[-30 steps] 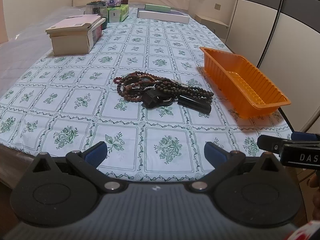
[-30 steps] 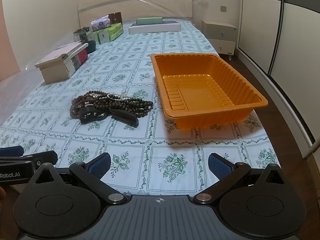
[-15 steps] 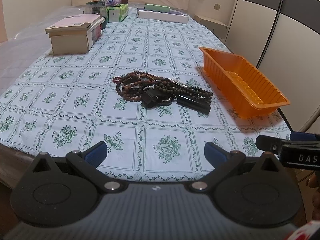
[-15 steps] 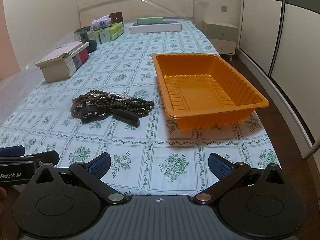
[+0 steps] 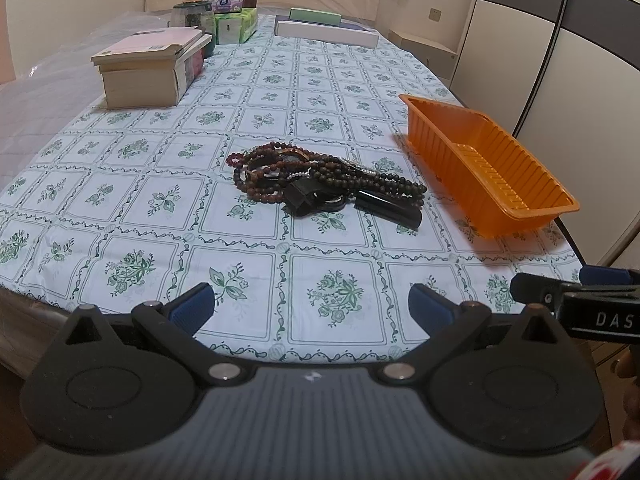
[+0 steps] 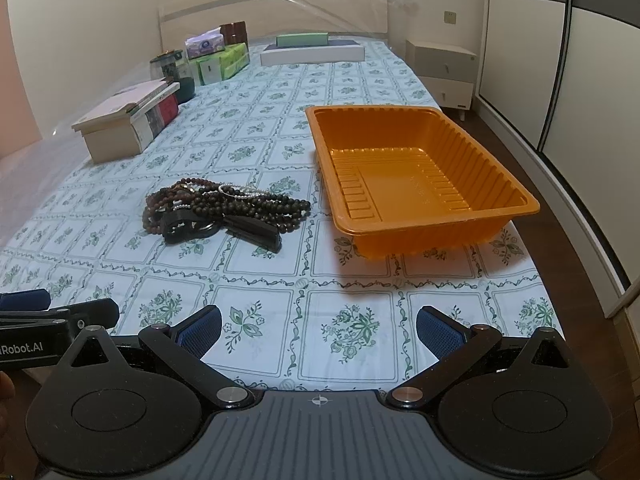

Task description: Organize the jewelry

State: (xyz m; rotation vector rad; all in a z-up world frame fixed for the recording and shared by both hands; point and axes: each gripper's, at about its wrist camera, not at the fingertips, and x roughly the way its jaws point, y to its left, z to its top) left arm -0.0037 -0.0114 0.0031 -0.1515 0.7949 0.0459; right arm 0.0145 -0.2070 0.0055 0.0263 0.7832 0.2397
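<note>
A tangled pile of dark bead necklaces and bracelets (image 5: 320, 178) (image 6: 224, 204) lies mid-table, with black clips (image 5: 388, 210) (image 6: 256, 232) and a thin silver bracelet (image 6: 240, 191) among them. To its right stands an empty orange plastic tray (image 5: 532, 210) (image 6: 520, 210). My left gripper (image 5: 310, 306) hovers open over the near table edge, well short of the pile. Open too, my right gripper (image 6: 318, 330) is at the near edge, facing the tray, nothing between its fingers. Each gripper shows at the edge of the other's view.
A flower-patterned cloth (image 5: 160, 200) covers the long table. Stacked books (image 5: 148, 68) (image 6: 128, 120) sit at the left, a jar and tissue boxes (image 5: 228, 16) (image 6: 218, 58) behind them, flat boxes (image 5: 326, 30) (image 6: 312, 50) at the far end. A wardrobe (image 6: 580, 80) stands right.
Both views shift only slightly; the grippers drift a little nearer the table. The jewelry and tray have not moved.
</note>
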